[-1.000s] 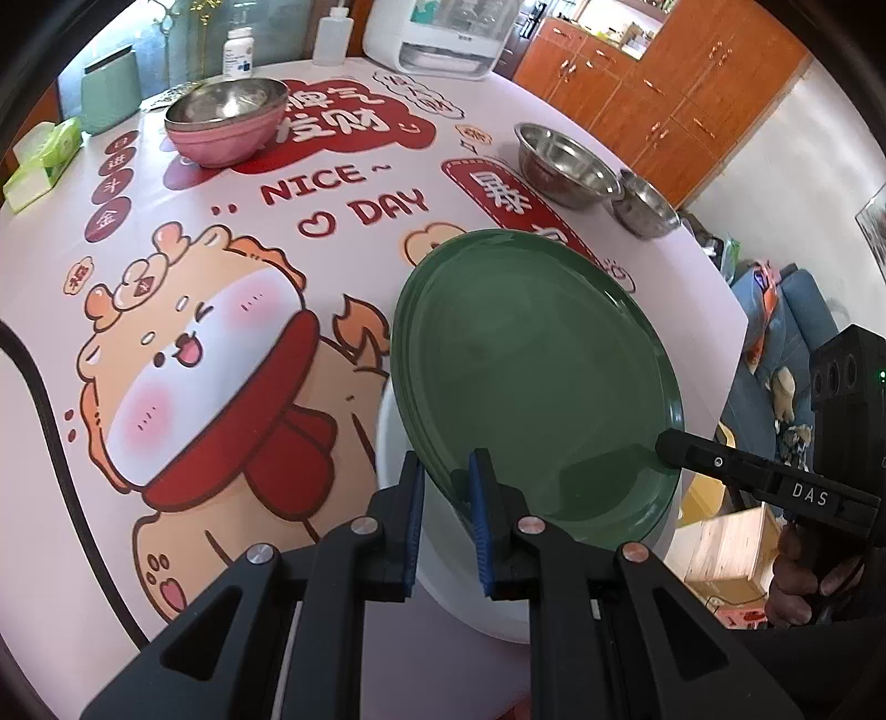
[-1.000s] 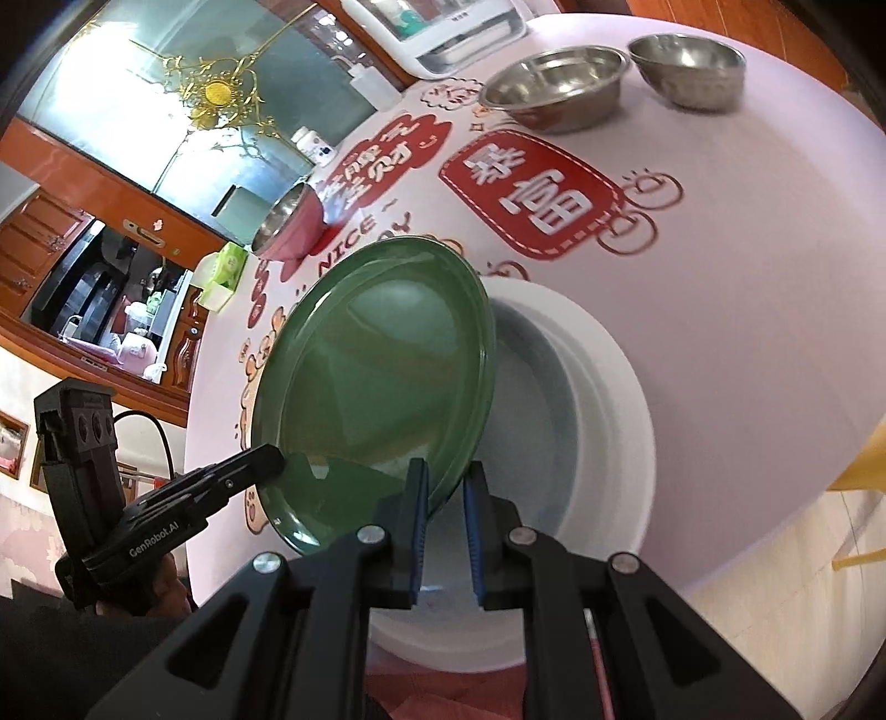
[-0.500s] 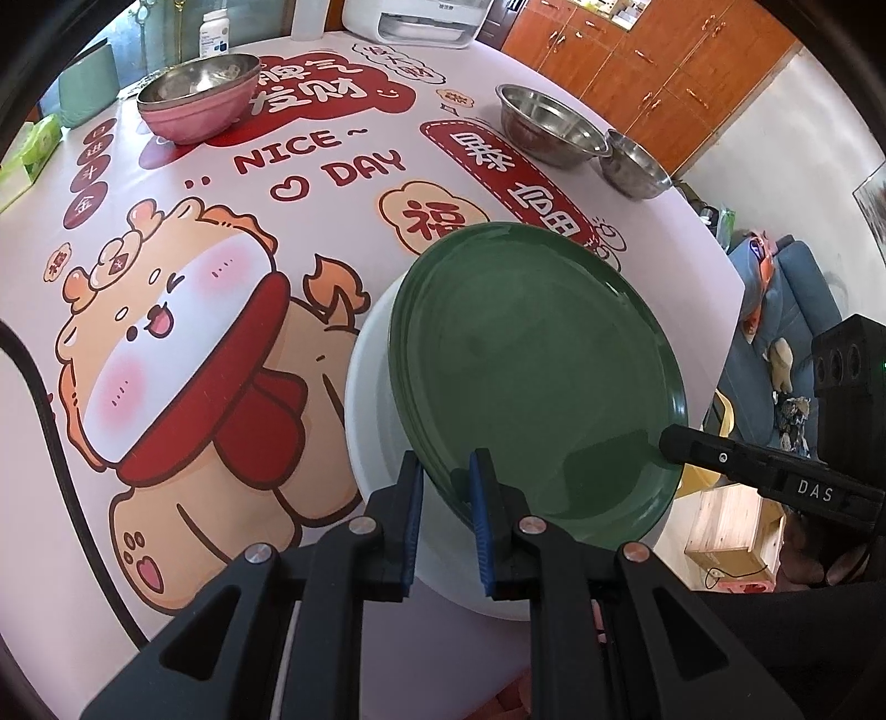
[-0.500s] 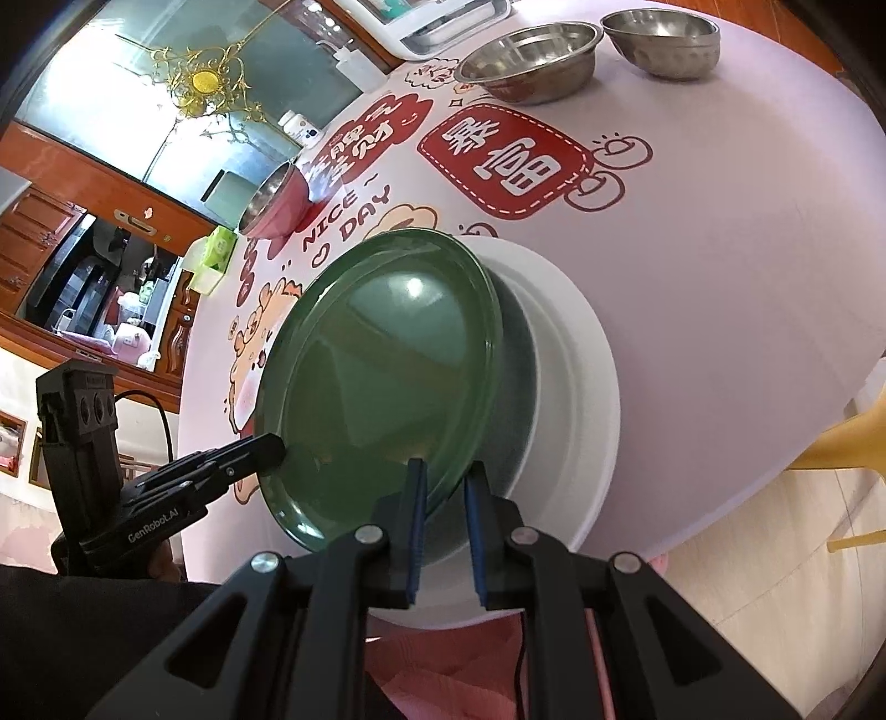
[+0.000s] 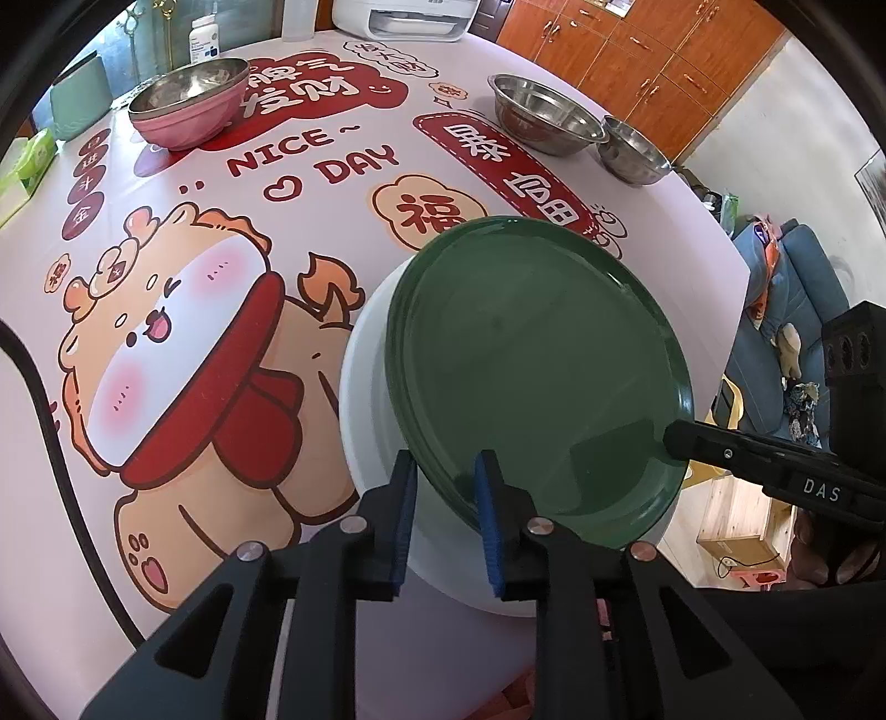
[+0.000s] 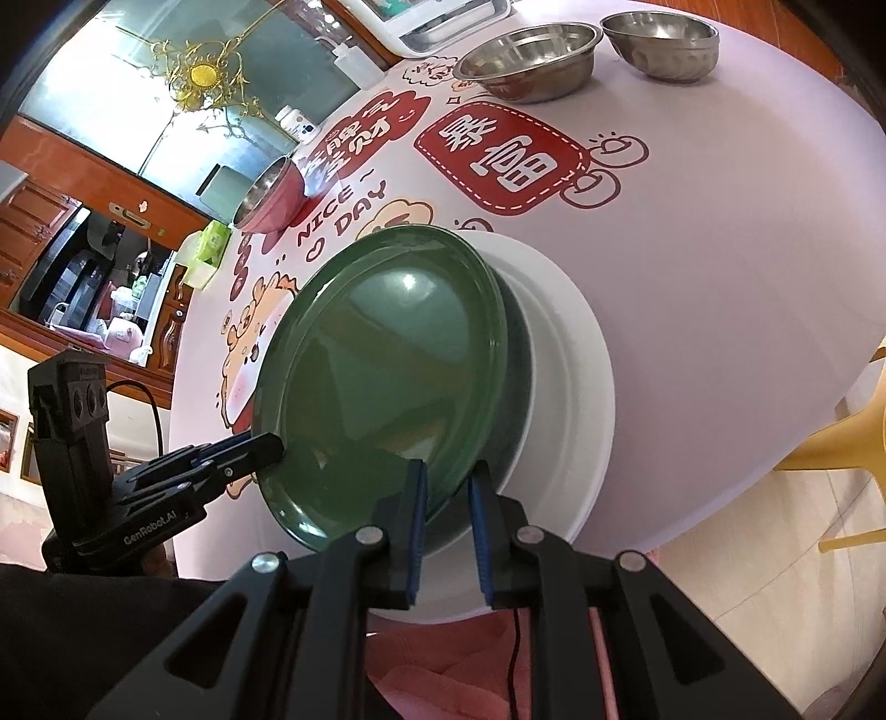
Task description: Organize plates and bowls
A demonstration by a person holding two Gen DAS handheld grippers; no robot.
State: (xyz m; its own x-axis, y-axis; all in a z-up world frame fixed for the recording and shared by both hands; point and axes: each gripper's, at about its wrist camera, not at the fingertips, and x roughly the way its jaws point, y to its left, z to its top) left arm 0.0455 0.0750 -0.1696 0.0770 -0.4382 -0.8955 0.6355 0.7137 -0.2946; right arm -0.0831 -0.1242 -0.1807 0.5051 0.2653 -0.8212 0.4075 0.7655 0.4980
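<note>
A dark green plate [image 5: 531, 365] [image 6: 387, 376] hangs tilted over a larger white plate [image 5: 365, 399] [image 6: 576, 387] near the table's front edge. My left gripper [image 5: 443, 493] is shut on the green plate's near-left rim. My right gripper [image 6: 447, 498] is shut on its near-right rim; its finger shows in the left wrist view [image 5: 720, 443]. The left gripper shows in the right wrist view [image 6: 243, 451]. Whether the green plate touches the white one I cannot tell.
A pink bowl with steel inside [image 5: 188, 105] [image 6: 271, 194] stands at the back left. Two steel bowls, one large [image 5: 542, 113] [image 6: 526, 61] and one small [image 5: 634, 149] [image 6: 664, 39], stand at the back right. A white appliance [image 5: 404, 16] and bottles line the far edge.
Both grippers have pulled back and up with the green plate between them. The view of the table has widened. The white plate has stayed on the table.
</note>
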